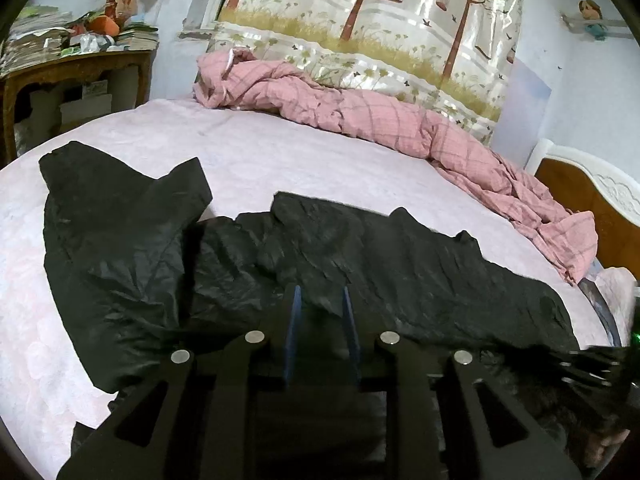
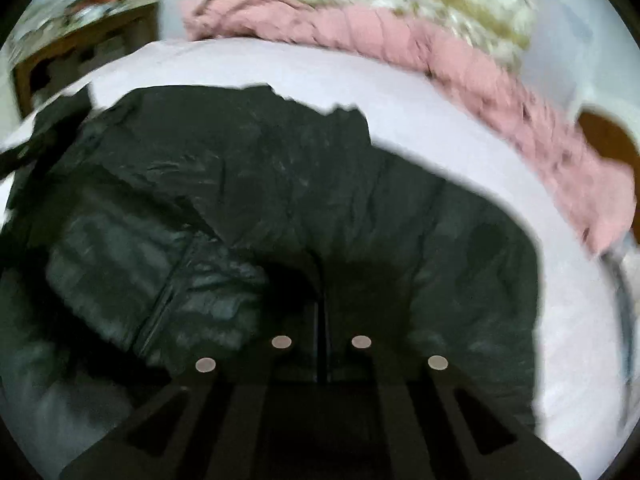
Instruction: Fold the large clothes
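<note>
Both tools over black jacket (image 1: 360,264): left tool (image 1: 320,300) apart, right tool (image 2: 321,280) together, seemingly empty.

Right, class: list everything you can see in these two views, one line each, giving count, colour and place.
jacket: one, black, spread across the near part of the bed
bed sheet: one, pale pink, covering the bed
quilt: one, pink checked, bunched along the far edge
curtain: one, cream with trees, behind the bed
side table: one, brown wood, far left, piled with papers
headboard: one, white and brown, right
left gripper: one, black, blue-edged jaws slightly apart at the jacket
right gripper: one, black, jaws shut, over the jacket
</note>
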### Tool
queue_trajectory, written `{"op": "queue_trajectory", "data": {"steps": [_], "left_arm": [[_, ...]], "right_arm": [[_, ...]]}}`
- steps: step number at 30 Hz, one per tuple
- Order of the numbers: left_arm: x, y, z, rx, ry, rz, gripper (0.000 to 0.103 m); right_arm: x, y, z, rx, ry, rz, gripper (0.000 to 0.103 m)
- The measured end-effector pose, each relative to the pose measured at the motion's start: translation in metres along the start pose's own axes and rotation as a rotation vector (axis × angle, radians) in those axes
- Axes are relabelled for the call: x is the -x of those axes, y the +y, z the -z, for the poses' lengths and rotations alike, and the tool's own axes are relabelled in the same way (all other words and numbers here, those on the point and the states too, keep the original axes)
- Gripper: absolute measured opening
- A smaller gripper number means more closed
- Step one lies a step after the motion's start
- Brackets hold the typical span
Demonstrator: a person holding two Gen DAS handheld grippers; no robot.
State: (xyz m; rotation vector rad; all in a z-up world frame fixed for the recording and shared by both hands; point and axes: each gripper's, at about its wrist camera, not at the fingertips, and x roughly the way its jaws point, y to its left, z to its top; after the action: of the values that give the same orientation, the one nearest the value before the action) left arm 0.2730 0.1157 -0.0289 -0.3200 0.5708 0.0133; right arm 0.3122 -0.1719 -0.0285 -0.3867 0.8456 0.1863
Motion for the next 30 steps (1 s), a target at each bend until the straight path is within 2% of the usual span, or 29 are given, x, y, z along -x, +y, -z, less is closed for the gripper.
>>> {"op": "queue_trajectory", "data": {"steps": [2, 4, 5, 6, 7, 8, 9, 10, 11, 12, 13, 14, 16, 17, 20, 22, 24, 27, 30], "left_arm": [[-0.001, 0.003, 0.000, 0.011, 0.004, -0.007, 0.031], [-0.003, 0.005, 0.000, 0.022, 0.016, -0.022, 0.048], [-0.006, 0.006, 0.000, 0.027, 0.031, -0.038, 0.056], [-0.010, 0.007, -0.001, 0.034, 0.047, -0.057, 0.070], [-0.014, 0.009, 0.000, 0.042, 0.062, -0.070, 0.073], [-0.018, 0.011, 0.001, 0.051, 0.084, -0.073, 0.073], [-0.023, 0.012, 0.002, 0.056, 0.111, -0.076, 0.075], [-0.030, 0.013, 0.004, 0.058, 0.152, -0.093, 0.077], [-0.036, 0.015, 0.006, 0.060, 0.188, -0.120, 0.077], [-0.040, 0.016, 0.008, 0.061, 0.210, -0.138, 0.076], [-0.043, 0.016, 0.010, 0.059, 0.225, -0.143, 0.074], [-0.044, 0.015, 0.011, 0.055, 0.230, -0.142, 0.068], [-0.043, 0.013, 0.013, 0.042, 0.227, -0.122, 0.019], [-0.041, 0.011, 0.014, 0.035, 0.223, -0.115, 0.011], [-0.027, 0.009, 0.012, 0.031, 0.156, -0.118, 0.009], [-0.013, 0.010, 0.009, 0.036, 0.084, -0.136, 0.009], [-0.005, 0.014, 0.006, 0.043, 0.041, -0.170, 0.009], [-0.005, 0.019, 0.001, 0.029, 0.039, -0.215, 0.009], [-0.021, 0.023, 0.002, 0.029, 0.132, -0.196, 0.011]], "right_arm": [[0.025, -0.001, 0.005, 0.059, -0.035, 0.010, 0.003], [0.039, -0.011, 0.008, 0.042, -0.054, -0.020, 0.003], [0.044, -0.019, 0.007, 0.009, -0.063, -0.054, 0.003], [0.046, -0.029, 0.006, -0.034, -0.070, -0.108, 0.003], [0.046, -0.037, 0.006, -0.072, -0.071, -0.163, 0.004], [0.043, -0.044, 0.005, -0.098, -0.064, -0.207, 0.008], [0.040, -0.047, 0.005, -0.118, -0.052, -0.229, 0.015], [0.036, -0.051, 0.005, -0.141, -0.042, -0.246, 0.027], [0.034, -0.052, 0.005, -0.159, -0.042, -0.255, 0.034], [0.032, -0.055, 0.004, -0.180, -0.051, -0.263, 0.047], [0.032, -0.055, 0.004, -0.195, -0.064, -0.266, 0.053], [0.033, -0.058, 0.003, -0.211, -0.082, -0.260, 0.053], [0.037, -0.064, 0.003, -0.249, -0.122, -0.245, 0.055], [0.039, -0.067, 0.003, -0.269, -0.135, -0.261, 0.056], [0.038, -0.080, 0.004, -0.358, -0.146, -0.324, 0.059], [0.030, -0.081, 0.005, -0.373, -0.105, -0.277, 0.059], [0.013, -0.071, 0.003, -0.311, -0.017, -0.194, 0.059], [-0.016, -0.048, 0.003, -0.201, 0.114, -0.108, 0.059], [-0.032, -0.041, 0.004, -0.171, 0.163, -0.032, 0.061]]}}
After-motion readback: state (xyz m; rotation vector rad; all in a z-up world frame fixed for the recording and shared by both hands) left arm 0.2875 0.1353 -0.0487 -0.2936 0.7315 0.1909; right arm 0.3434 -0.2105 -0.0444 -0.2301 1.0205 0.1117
